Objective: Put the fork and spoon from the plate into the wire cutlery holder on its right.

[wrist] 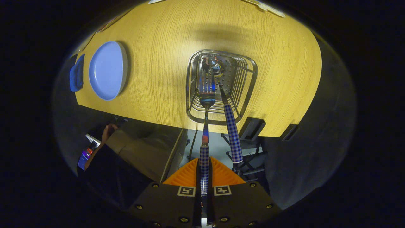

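Your gripper [204, 177] hangs above the table [164, 63], its fingers clamped on the checked handle of the fork [205, 148], whose tines reach down into the wire holder [250, 79] straight ahead. The spoon [232, 133] already stands in the holder just beside the fork, its handle leaning out over the rim. The blue plate [107, 71] lies bare, well apart from the holder, with a blue cloth [77, 76] beside it.

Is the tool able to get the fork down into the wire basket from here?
Probably yes. The tool is shut on the fork, whose tines hang over the open top of the wire basket. The spoon already stands inside, leaning beside it, with room left.
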`<state>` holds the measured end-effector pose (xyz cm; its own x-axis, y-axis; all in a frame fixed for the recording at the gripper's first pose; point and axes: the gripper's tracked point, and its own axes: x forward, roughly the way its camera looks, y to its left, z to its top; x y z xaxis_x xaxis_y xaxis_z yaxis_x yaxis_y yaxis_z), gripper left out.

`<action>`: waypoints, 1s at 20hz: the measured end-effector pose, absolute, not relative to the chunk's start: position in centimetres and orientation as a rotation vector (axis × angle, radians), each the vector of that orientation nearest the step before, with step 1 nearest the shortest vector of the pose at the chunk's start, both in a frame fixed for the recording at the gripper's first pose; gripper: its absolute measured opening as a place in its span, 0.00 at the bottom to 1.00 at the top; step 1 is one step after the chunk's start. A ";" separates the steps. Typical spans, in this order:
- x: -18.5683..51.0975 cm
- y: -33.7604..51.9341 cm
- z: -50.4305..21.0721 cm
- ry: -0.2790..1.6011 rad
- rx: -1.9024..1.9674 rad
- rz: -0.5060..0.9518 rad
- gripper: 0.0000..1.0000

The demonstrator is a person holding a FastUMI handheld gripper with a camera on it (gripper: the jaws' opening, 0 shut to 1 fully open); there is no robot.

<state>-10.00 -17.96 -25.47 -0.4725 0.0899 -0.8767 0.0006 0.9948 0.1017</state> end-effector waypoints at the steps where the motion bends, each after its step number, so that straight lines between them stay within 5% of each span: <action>1: -9.9 -18.2 -25.7 2.065 0.048 0.109 0.07; 14: -7.3 -19.2 -25.9 2.093 0.021 0.094 0.13; 16: -6.6 -19.4 -25.6 2.068 0.002 0.102 0.37; 20: -6.5 -19.0 -24.6 1.999 0.005 0.113 0.47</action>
